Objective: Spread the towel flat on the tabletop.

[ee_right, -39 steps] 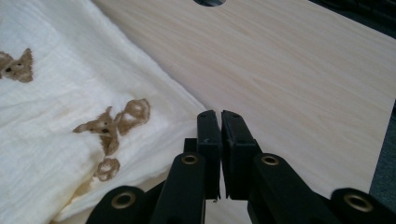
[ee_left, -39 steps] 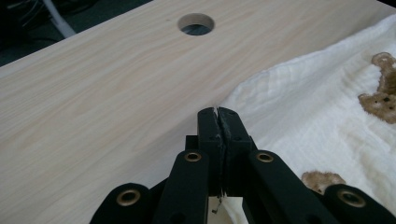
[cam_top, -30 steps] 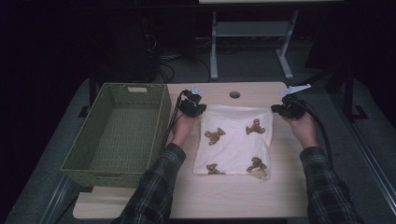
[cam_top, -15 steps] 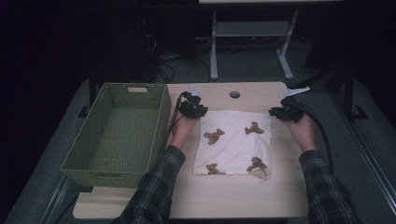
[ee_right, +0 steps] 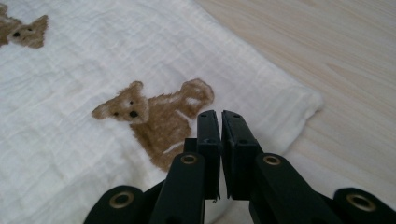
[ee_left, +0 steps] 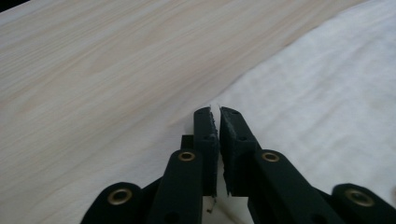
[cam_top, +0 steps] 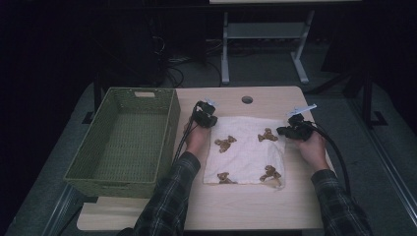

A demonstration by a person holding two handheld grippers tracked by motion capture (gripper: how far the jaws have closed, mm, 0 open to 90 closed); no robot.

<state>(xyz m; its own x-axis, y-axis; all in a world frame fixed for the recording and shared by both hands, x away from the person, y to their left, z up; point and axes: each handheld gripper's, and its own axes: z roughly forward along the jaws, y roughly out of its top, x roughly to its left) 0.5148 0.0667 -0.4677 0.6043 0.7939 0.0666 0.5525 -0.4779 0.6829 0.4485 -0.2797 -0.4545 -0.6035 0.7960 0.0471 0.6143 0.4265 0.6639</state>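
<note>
Under both claws lies the white bear-print cloth, flat on the worktop. Left claw, jaws just closed to a slit, sits at the cloth's edge with nothing between them. Right claw, likewise nearly shut and empty, hovers over a far corner. To fold well, each claw should pinch its corner fully, catching every layer, then lift evenly.

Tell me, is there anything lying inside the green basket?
No, the high view shows the green basket with its woven bottom bare, while the white cloth with bears lies flat on the table beside it.
</note>
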